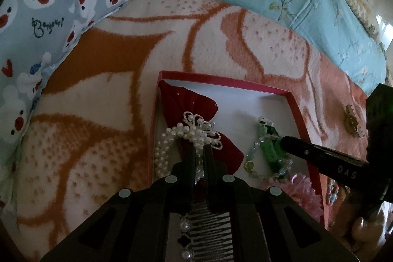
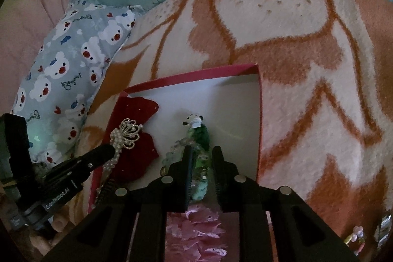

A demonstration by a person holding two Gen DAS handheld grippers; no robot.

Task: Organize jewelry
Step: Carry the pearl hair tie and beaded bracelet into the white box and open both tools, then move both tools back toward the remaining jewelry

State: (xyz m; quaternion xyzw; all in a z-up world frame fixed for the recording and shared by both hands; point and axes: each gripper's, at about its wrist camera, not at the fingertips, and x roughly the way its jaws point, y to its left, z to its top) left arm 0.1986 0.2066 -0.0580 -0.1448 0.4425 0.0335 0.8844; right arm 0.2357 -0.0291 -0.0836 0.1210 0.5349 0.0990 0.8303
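Left wrist view: the left gripper (image 1: 201, 151) is clamped on the pearl comb (image 1: 196, 134), whose ornament rests over the red bow (image 1: 189, 109) at the left end of the box (image 1: 221, 79). The comb's long axis runs back along the jaws toward the camera, teeth nearest the lens.

Right wrist view: the right gripper (image 2: 202, 154) has its jaws slightly apart, straddling the green bracelet (image 2: 200, 139) on the white box floor; the pads appear clear of it, though contact cannot be ruled out. The bracelet's long axis also lies along the jaws, panda charm (image 2: 194, 120) at the far end.

Both items sit inside the box, side by side. Release likely requires only opening and a straight lift.
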